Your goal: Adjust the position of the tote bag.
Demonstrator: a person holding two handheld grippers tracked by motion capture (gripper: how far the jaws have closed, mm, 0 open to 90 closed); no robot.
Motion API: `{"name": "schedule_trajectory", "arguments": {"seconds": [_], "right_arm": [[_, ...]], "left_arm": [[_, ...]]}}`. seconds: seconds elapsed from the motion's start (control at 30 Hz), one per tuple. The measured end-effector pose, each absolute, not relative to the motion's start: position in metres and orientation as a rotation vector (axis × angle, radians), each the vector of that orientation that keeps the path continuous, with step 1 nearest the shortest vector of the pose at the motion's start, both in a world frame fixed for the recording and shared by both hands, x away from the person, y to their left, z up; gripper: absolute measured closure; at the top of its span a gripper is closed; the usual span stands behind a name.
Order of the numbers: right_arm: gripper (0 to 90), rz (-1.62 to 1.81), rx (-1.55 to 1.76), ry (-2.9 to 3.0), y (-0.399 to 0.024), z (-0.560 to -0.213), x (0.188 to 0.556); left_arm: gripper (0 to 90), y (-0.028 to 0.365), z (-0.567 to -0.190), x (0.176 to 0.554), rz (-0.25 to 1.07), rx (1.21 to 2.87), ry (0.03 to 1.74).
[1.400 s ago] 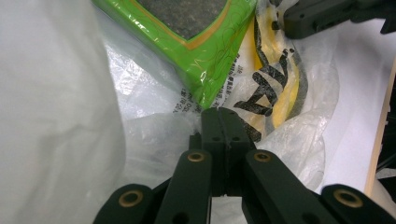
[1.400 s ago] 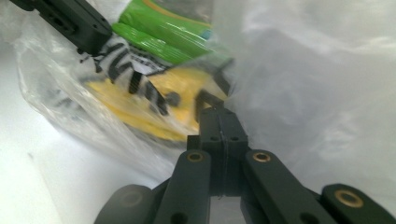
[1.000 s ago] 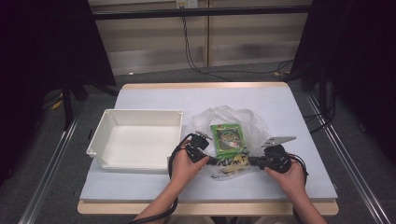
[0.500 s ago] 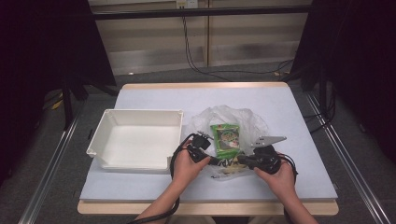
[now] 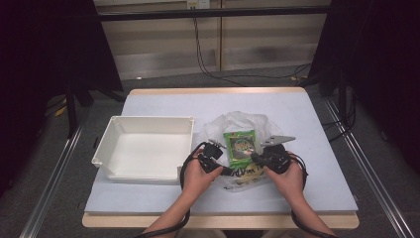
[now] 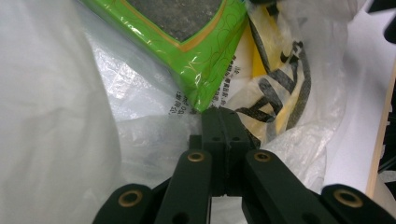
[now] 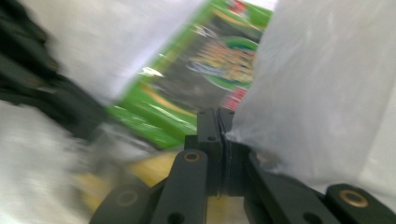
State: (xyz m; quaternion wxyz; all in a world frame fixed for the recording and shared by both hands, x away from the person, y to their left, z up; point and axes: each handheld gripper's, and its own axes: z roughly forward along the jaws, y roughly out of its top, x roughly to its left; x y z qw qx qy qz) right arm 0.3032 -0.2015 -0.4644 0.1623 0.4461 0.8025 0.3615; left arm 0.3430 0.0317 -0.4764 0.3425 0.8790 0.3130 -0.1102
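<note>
A clear plastic bag point(image 5: 233, 123) lies crumpled on the table point(image 5: 198, 101), holding a green snack packet point(image 5: 240, 146) and a yellow packet with black print point(image 5: 249, 174). My left gripper point(image 5: 227, 170) reaches in from the bag's near left. In the left gripper view its jaws point(image 6: 219, 114) are shut with thin bag film point(image 6: 140, 135) bunched at their tips, just below the green packet's corner point(image 6: 196, 56). My right gripper point(image 5: 253, 158) comes in from the near right. The blurred right gripper view shows its jaws point(image 7: 215, 114) shut on a fold of bag film point(image 7: 317, 93), with the green packet point(image 7: 210, 74) beyond.
A white rectangular bin point(image 5: 148, 119) stands left of the bag, close to my left hand point(image 5: 198, 173). Cables point(image 5: 208, 54) run across the floor behind the table. The table's far half and right side are bare.
My right gripper has slid left toward the left gripper, drawing the bag film along. The green packet has shifted slightly with it. The left gripper has stayed put.
</note>
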Motion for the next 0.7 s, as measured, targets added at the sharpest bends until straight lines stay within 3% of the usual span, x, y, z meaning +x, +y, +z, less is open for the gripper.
{"name": "schedule_trajectory", "arguments": {"seconds": [0.7], "right_arm": [[90.0,0.91,1.48,2.19,-0.292,-0.478,0.284]], "left_arm": [[90.0,0.037,-0.472,0.341,-0.251,2.348,0.806]]}}
